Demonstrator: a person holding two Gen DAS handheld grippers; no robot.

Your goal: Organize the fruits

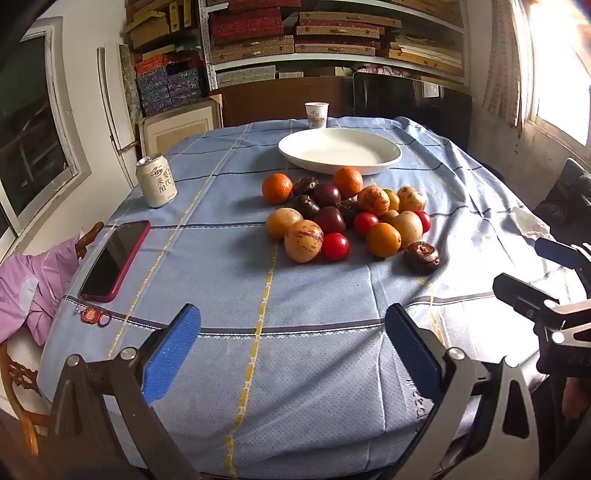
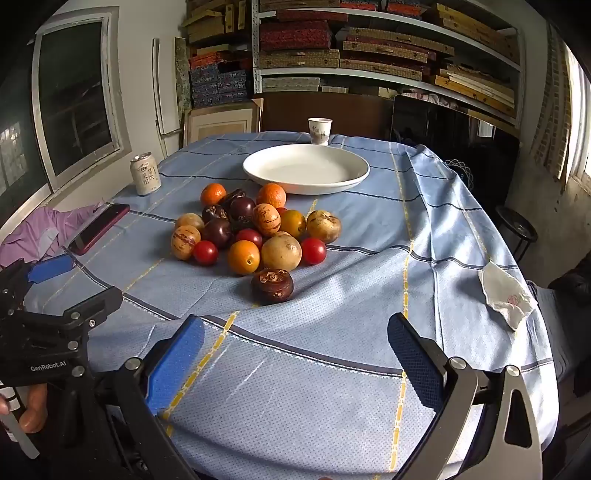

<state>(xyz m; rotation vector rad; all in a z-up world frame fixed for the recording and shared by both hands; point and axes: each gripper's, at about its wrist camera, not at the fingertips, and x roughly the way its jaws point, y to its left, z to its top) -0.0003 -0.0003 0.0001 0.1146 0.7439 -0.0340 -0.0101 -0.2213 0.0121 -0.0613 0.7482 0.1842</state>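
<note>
The surface is covered by a light blue cloth crossed with dark blue, grey and yellow lines. A white plate, orange tangerines, red tomatoes and brown-streaked tan fruits are seen; the phone is cased in red.

Bright daylight pours through the right window. Shelves stacked with patterned boxes fill the back wall; a framed dark window sits on the white left wall. Blue checked cloth covers the tabletop.
</note>
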